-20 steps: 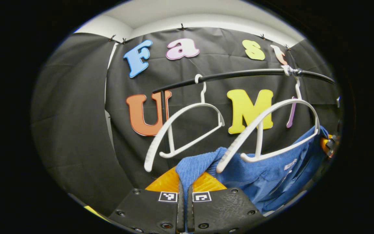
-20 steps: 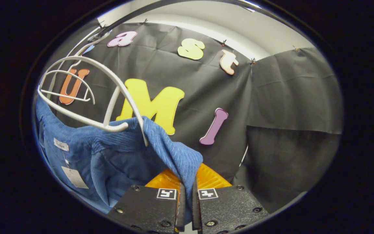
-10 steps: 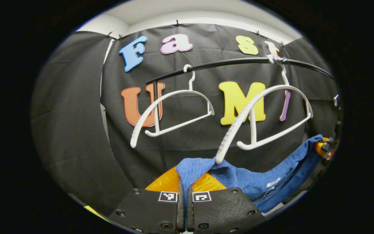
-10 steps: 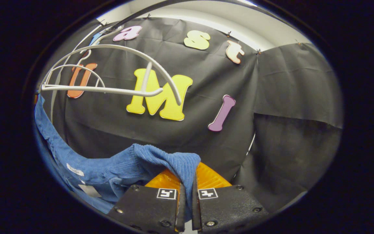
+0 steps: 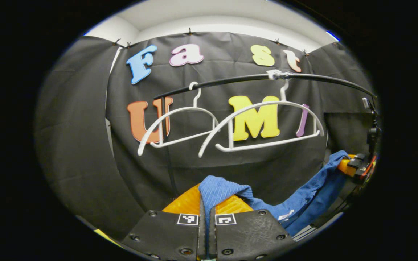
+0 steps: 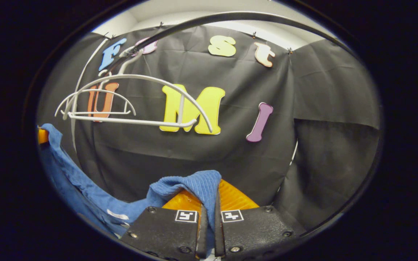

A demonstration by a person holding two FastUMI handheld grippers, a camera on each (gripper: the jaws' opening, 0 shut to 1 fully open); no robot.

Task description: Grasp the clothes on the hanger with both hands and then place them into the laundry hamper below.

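In the left gripper view, the left tongs [image 5: 205,217] are pressed together on one end of the blue garment [image 5: 285,203], with the cloth coming up between the two fingers and folding over them. From there the garment hangs in a low curve to the right edge of this view, where the other tongs [image 5: 354,167] hold its far end. In the right gripper view, the right tongs [image 6: 209,217] are likewise clamped on a fold of the blue garment [image 6: 191,185], and the cloth droops down to the left and then rises toward the left edge of that view. The garment is therefore stretched between the two tongs and it hangs below the hangers, not touching them. Above it, two white hangers [image 5: 263,127] hang bare from a dark rail [image 5: 303,77], one beside the other, and the nearer one is fixed to the rail with a pale wrapping. The same hangers [image 6: 136,105] and the rail [image 6: 230,16] appear in the right gripper view, well above the cloth.
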